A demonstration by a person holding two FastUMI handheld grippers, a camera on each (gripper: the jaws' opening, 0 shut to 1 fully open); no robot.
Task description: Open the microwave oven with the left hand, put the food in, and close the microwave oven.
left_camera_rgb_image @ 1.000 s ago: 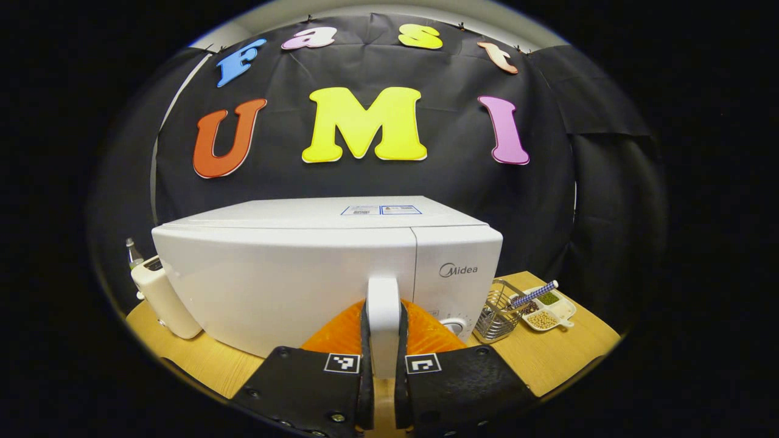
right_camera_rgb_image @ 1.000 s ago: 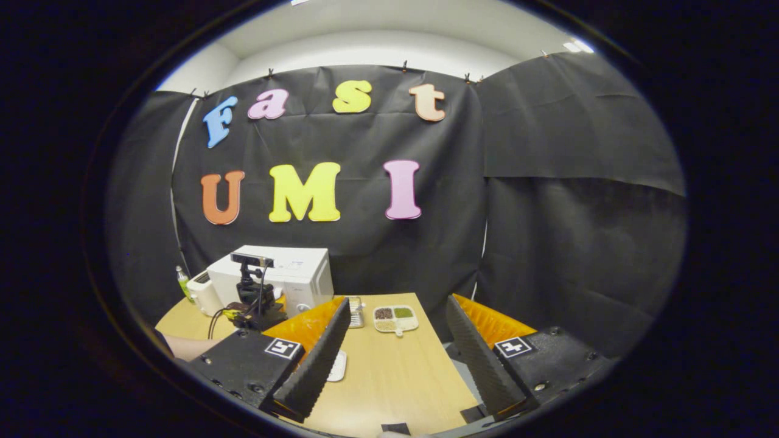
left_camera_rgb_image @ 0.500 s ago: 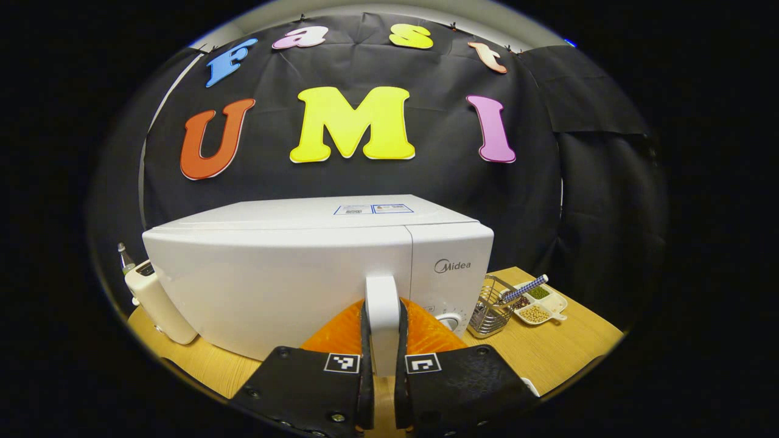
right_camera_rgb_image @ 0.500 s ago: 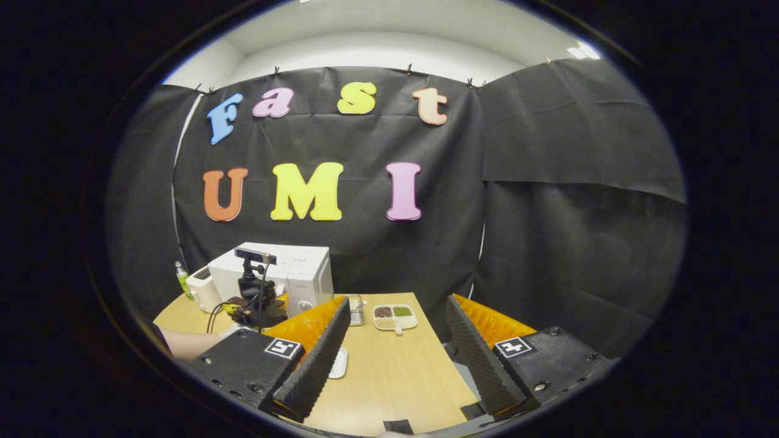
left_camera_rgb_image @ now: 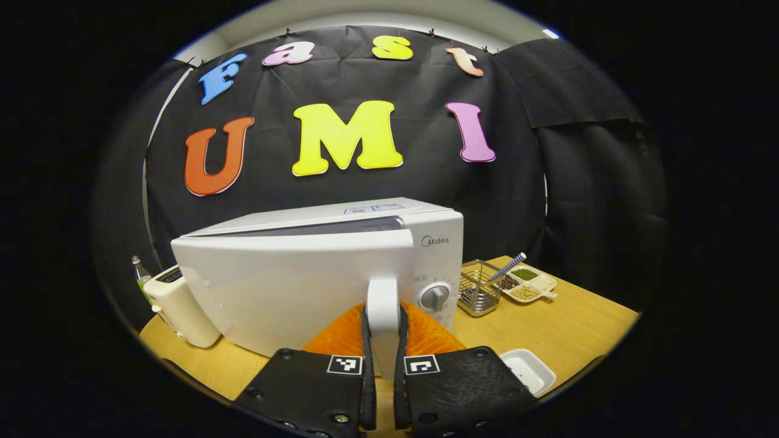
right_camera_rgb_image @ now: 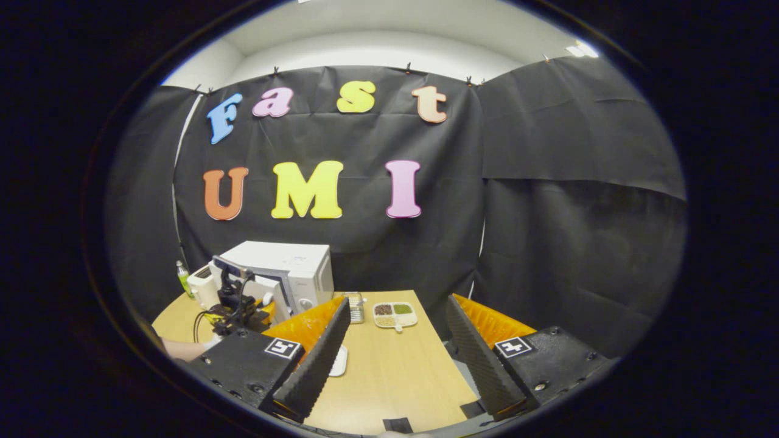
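Note:
The white microwave (left_camera_rgb_image: 316,274) stands on the wooden table (left_camera_rgb_image: 572,328) with its door ajar; a dark gap shows along the door's top edge. My left gripper (left_camera_rgb_image: 383,311) is shut on the door's upright white handle (left_camera_rgb_image: 383,292), one finger on each side. A small white dish (left_camera_rgb_image: 527,370) with something pale in it lies at the lower right. In the right gripper view the microwave (right_camera_rgb_image: 292,264) is far off at the left, with the left gripper (right_camera_rgb_image: 234,307) and a hand at its door. My right gripper (right_camera_rgb_image: 395,359) hangs open above the table, holding nothing. The white dish (right_camera_rgb_image: 338,362) peeks out behind its left finger.
A wire basket (left_camera_rgb_image: 478,295) and a divided tray of beans (left_camera_rgb_image: 524,285) with a striped stick stand right of the microwave. A white toaster (left_camera_rgb_image: 182,307) and a bottle (left_camera_rgb_image: 140,272) are on its left. Black cloth walls close the booth behind and to the right.
The microwave door has swung out from shut to ajar, pulled by my left gripper on the handle. The control knob and the white dish came into view. The right gripper barely moved.

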